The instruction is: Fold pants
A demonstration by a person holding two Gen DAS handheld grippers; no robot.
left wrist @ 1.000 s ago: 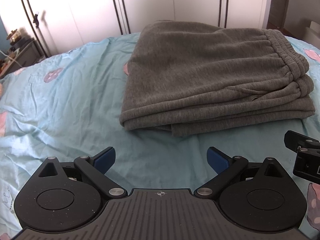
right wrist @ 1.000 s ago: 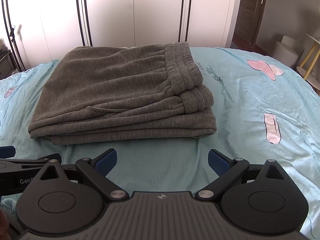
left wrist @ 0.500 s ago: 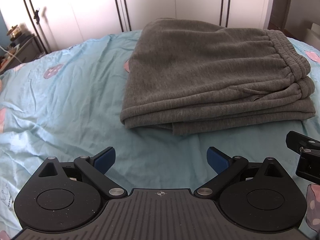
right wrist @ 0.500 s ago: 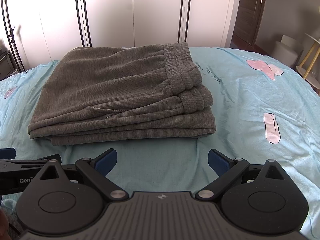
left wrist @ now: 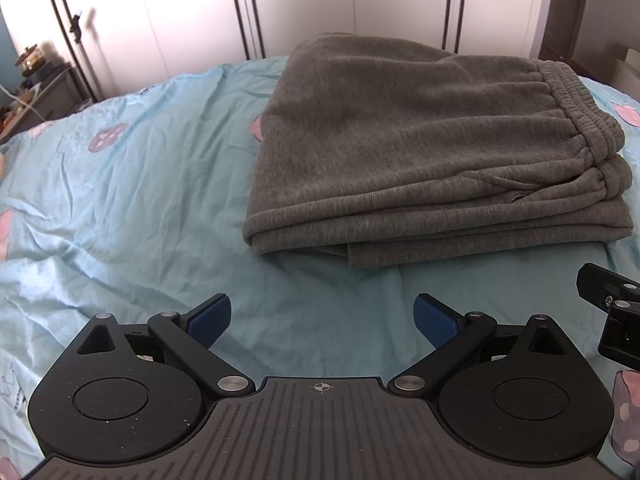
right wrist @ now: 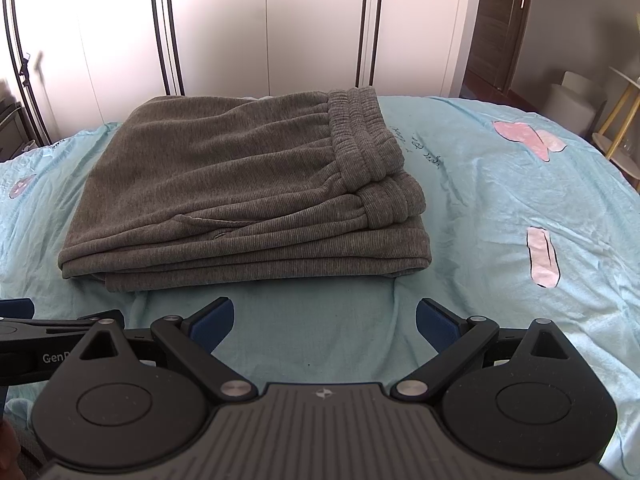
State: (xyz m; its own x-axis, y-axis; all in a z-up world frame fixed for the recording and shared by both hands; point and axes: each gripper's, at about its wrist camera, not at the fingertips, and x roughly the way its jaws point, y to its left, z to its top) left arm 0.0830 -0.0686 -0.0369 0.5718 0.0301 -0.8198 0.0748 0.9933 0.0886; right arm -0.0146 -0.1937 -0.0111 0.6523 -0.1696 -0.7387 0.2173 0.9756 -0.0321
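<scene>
Grey pants (left wrist: pixel 420 144) lie folded in a stacked rectangle on the light blue bedsheet (left wrist: pixel 120 184), waistband on the right side. They also show in the right wrist view (right wrist: pixel 240 192). My left gripper (left wrist: pixel 322 316) is open and empty, over the sheet in front of the pants' near left corner. My right gripper (right wrist: pixel 324 318) is open and empty, over the sheet in front of the pants' near edge. Neither touches the pants. Part of the right gripper (left wrist: pixel 616 312) shows at the right edge of the left wrist view.
White wardrobe doors (right wrist: pixel 224 28) stand behind the bed. A small dresser with clutter (left wrist: pixel 36 88) is at far left. A brown door (right wrist: pixel 504 20) and a yellow-legged side table (right wrist: pixel 620 128) are at far right. The sheet has pink patches (right wrist: pixel 542 256).
Both grippers have pulled back and risen slightly, staying open. The pants have not moved.
</scene>
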